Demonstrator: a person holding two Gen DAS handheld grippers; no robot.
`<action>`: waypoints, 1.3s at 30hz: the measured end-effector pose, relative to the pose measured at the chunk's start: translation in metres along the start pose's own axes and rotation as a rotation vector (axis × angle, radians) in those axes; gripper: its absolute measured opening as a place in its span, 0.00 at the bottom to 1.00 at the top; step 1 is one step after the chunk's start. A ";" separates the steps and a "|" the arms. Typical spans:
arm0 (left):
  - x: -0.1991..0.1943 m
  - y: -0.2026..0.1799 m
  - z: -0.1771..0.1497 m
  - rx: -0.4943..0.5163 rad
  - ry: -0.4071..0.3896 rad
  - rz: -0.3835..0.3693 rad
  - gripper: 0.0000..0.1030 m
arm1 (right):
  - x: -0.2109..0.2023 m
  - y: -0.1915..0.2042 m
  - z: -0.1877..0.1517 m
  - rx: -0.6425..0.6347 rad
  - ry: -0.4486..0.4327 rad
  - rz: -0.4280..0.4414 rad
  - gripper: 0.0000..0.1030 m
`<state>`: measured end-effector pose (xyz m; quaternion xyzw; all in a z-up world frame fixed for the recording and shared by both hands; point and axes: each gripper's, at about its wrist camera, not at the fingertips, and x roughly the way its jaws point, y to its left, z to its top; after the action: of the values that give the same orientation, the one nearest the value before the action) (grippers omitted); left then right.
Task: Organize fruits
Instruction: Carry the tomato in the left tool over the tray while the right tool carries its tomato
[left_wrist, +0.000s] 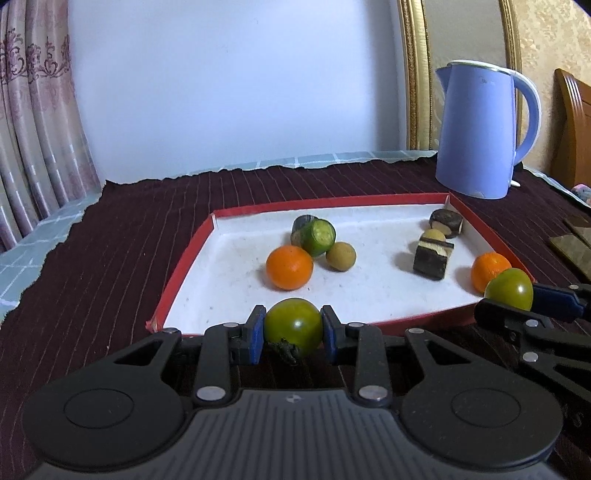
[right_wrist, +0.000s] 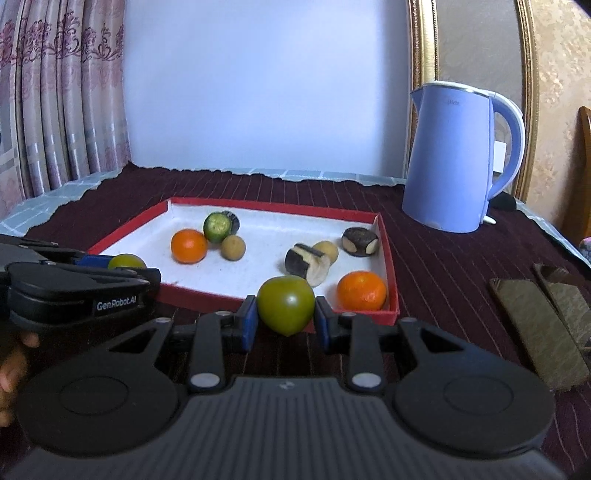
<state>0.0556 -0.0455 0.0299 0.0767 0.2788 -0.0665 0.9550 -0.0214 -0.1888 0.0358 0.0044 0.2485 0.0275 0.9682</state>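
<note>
My left gripper (left_wrist: 293, 334) is shut on a green tomato (left_wrist: 293, 326) with its stem end toward the camera, held just before the near rim of a red tray (left_wrist: 184, 266). My right gripper (right_wrist: 284, 319) is shut on a second green tomato (right_wrist: 286, 304), near the tray's (right_wrist: 388, 258) near right corner. Each gripper shows in the other's view, with the right gripper (left_wrist: 517, 299) at the right and the left gripper (right_wrist: 122, 267) at the left. Inside the tray lie two oranges (left_wrist: 290, 267) (left_wrist: 489, 269), a cut cucumber piece (left_wrist: 317, 236), two round tan fruits (left_wrist: 340, 256) and dark-skinned cut chunks (left_wrist: 432, 258).
A blue electric kettle (left_wrist: 476, 129) stands behind the tray at the right on the dark red striped cloth (left_wrist: 110, 240). Brown flat objects (right_wrist: 539, 325) lie to the right of the tray. A curtain (right_wrist: 55, 110) hangs at the left. Fingers of a hand (right_wrist: 11, 369) show at the left edge.
</note>
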 end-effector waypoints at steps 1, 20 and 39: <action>0.001 0.000 0.001 0.002 0.001 0.004 0.30 | 0.000 0.000 0.001 0.001 -0.003 -0.001 0.29; 0.015 -0.005 0.008 0.016 0.014 0.031 0.30 | 0.004 -0.002 0.011 -0.002 -0.017 0.005 0.29; 0.031 -0.015 0.029 0.035 0.012 0.049 0.30 | 0.024 -0.008 0.032 0.000 -0.022 -0.008 0.29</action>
<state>0.0940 -0.0686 0.0359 0.1004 0.2812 -0.0475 0.9532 0.0148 -0.1949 0.0521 0.0037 0.2380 0.0234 0.9710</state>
